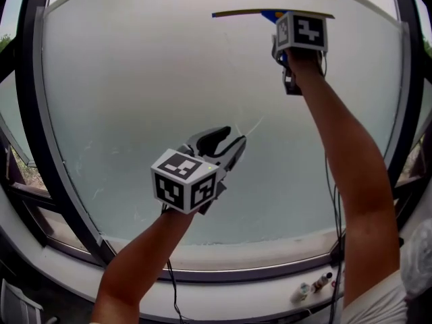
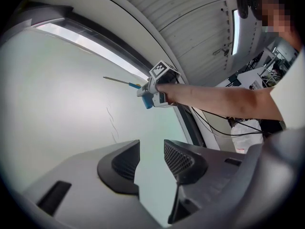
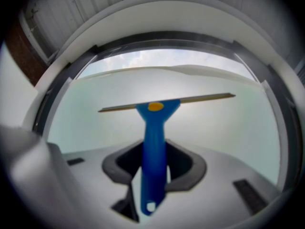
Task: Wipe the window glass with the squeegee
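Note:
The blue-handled squeegee [image 3: 154,142] has a long thin blade [image 1: 256,12] lying flat against the upper part of the frosted window glass [image 1: 155,93]. My right gripper [image 3: 153,168] is shut on the squeegee's handle, arm stretched high at the upper right [image 1: 297,42]. From the left gripper view the squeegee [image 2: 125,83] shows side on, with its blade edge on the pane. My left gripper [image 2: 151,162] hangs lower in front of the middle of the glass [image 1: 226,147], open with nothing between its jaws.
A dark window frame [image 1: 30,113] rings the pane, with a white sill [image 1: 236,285] below. Small bottles [image 1: 317,285] stand on the sill at the lower right. Thin streak marks [image 1: 253,125] run down the glass. Cables trail from both grippers.

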### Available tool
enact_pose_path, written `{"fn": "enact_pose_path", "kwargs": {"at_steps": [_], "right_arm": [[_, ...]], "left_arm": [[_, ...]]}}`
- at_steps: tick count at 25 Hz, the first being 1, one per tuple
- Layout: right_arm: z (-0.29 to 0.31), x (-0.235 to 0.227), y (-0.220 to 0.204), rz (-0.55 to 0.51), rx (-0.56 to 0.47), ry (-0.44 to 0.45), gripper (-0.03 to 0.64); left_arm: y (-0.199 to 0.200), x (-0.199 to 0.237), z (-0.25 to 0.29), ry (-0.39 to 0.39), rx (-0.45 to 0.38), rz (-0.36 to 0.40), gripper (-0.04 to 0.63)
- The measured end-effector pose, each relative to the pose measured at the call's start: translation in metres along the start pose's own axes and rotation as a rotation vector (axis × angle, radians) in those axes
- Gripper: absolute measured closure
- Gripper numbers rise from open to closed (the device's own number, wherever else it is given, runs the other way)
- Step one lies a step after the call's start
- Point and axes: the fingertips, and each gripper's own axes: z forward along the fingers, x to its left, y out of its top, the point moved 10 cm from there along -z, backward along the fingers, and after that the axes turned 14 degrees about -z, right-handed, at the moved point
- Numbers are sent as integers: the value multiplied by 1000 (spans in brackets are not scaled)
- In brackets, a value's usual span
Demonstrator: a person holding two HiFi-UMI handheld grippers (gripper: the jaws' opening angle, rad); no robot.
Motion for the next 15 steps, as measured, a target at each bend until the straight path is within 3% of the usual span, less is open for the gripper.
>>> {"fn": "enact_pose_path", "kwargs": {"at_steps": [12, 15], "right_arm": [[37, -12, 17, 95, 15, 9, 466], [42, -12, 15, 112, 1, 32, 466]], "left_arm": [[7, 3, 4, 12, 6, 60, 417], [6, 1, 5, 1, 3, 41, 417]]}}
